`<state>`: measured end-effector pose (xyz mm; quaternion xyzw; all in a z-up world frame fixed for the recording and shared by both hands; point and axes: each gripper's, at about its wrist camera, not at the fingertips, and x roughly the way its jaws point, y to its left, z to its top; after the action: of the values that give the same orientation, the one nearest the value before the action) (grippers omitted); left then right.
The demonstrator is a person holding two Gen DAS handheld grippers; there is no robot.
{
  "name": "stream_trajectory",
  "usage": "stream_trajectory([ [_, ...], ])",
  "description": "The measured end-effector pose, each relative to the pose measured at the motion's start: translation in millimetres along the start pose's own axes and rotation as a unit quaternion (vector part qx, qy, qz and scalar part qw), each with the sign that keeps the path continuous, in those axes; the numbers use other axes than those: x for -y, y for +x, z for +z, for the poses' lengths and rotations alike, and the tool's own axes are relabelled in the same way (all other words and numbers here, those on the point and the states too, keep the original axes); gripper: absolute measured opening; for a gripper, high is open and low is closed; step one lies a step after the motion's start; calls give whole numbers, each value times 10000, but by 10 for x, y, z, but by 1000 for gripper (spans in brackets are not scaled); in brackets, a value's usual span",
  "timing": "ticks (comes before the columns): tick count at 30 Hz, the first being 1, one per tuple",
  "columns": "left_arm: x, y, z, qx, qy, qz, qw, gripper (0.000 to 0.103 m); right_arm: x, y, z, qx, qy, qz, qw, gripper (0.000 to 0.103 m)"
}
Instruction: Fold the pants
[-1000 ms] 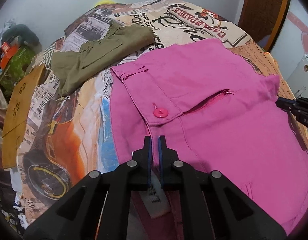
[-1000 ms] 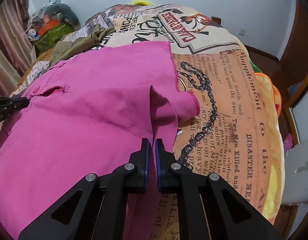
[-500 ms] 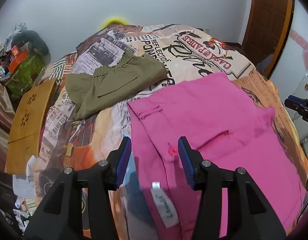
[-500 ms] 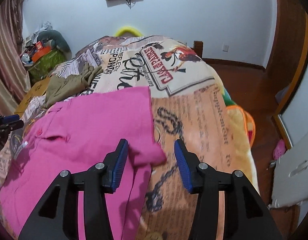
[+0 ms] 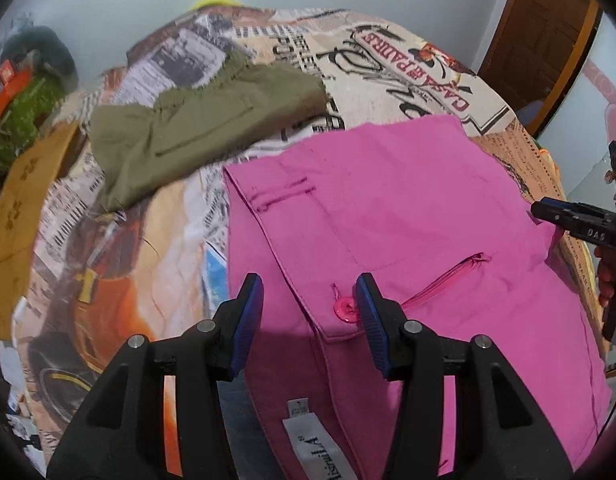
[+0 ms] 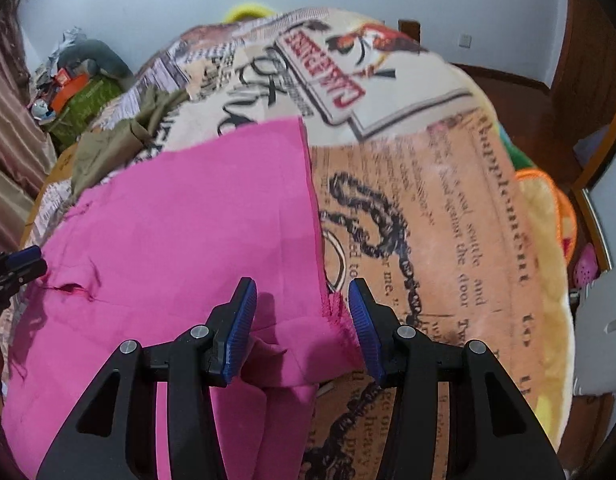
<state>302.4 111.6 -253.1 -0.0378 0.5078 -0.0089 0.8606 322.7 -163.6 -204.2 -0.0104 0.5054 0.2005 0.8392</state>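
Pink pants (image 5: 408,208) lie folded once on the bed (image 6: 448,208); left tongs (image 5: 310,312) and right tongs (image 6: 300,320) open, empty. Further fold probably left.

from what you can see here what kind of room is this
Most likely a bedroom in a home. The pink pants lie on a bed covered by a newspaper-print blanket, a wooden door stands by the wall, and a curtain hangs along one side.
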Motion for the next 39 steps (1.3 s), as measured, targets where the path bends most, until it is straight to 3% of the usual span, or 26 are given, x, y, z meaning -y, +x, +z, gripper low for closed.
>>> stream_trajectory([
  [5, -3, 94, 40, -63, -107, -322, 9994, 47, 47, 93, -77, -140, 80, 59, 9999, 44],
  [9, -40, 191, 94, -228, -376, -658, 9969, 39, 65, 80, -116, -104, 111, 142, 9998, 44],
  [11, -68, 201, 109, -277, -513, -770, 9953, 37, 59, 74, -138, -69, 68, 182, 9998, 38],
  [16, -122, 186, 94, -315, -635, -694, 9951, 10, -71, 66, -154, -41, -331, 204, 9992, 16],
  [18, -149, 178, 82, -312, -668, -713, 9947, 9, -126, 71, -160, -18, -480, 96, 9988, 14],
  [21, -92, 116, 67, -198, -519, -413, 9976, 8, -155, 83, -170, 18, -586, 7, 9983, 12],
  [24, 126, 46, 30, 41, 78, 426, 9991, 5, -157, 121, -171, -42, -652, -45, 9979, 10],
  [26, 210, 55, -8, 91, 386, 779, 9962, 5, -163, 136, -163, -57, -687, -84, 9976, 10],
  [32, -29, 40, 9, 28, 15, 515, 9987, 6, -186, 113, -180, -91, -775, -166, 9968, 9],
  [37, 1, 166, -26, -34, 170, 758, 9970, 6, -196, 130, -207, -70, -771, -223, 9968, 9],
  [39, -50, 192, -10, -75, 22, 639, 9979, 6, -216, 135, -194, -105, -870, -280, 9958, 9],
])
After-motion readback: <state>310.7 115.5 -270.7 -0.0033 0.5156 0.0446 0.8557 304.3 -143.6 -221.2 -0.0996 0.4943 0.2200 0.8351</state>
